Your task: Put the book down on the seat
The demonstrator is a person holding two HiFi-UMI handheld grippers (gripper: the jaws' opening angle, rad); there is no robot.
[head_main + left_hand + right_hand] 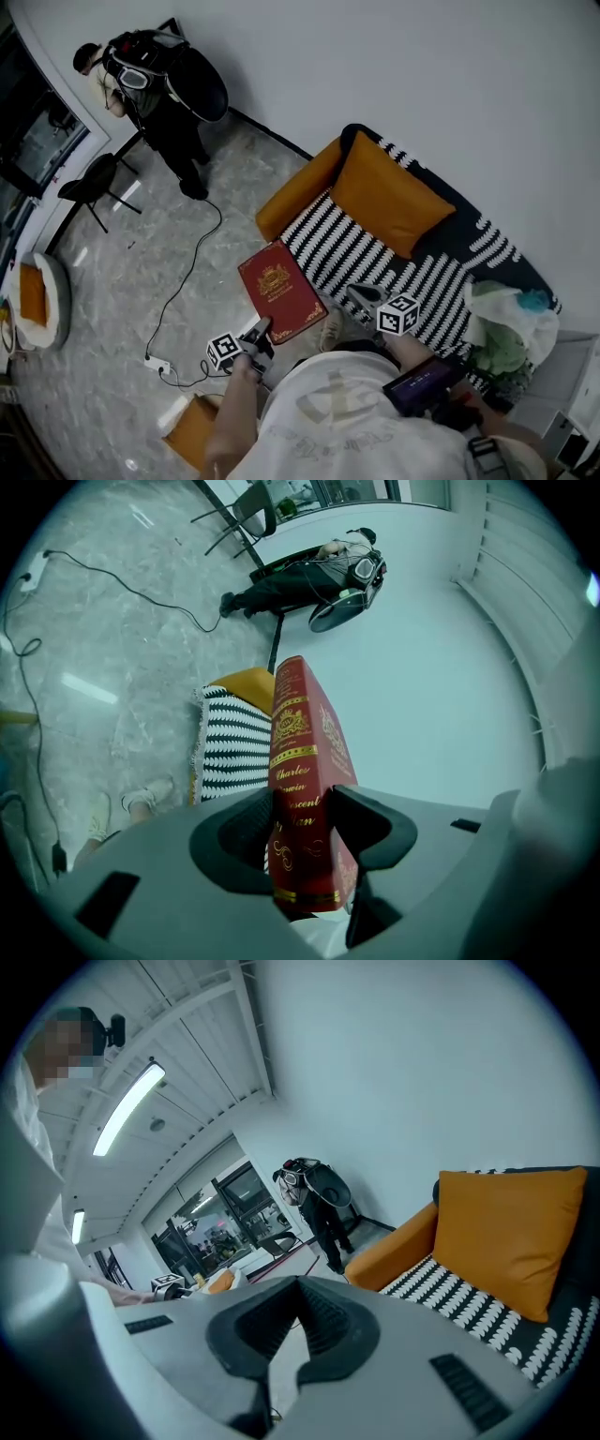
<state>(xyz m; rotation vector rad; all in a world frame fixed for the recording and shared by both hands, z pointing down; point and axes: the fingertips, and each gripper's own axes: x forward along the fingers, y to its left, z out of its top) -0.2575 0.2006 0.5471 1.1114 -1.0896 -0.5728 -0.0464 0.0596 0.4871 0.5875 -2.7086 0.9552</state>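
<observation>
The left gripper (260,330) clamps a red book (281,291) just left of the striped sofa seat (352,246). The right gripper (364,297) is closed on nothing.

Head view looks steeply down; all views share the sofa (356,253).

The book (281,292) is red with gold ornament; the seat (330,240) is black-and-white patterned, with an orange cushion (389,195).
</observation>
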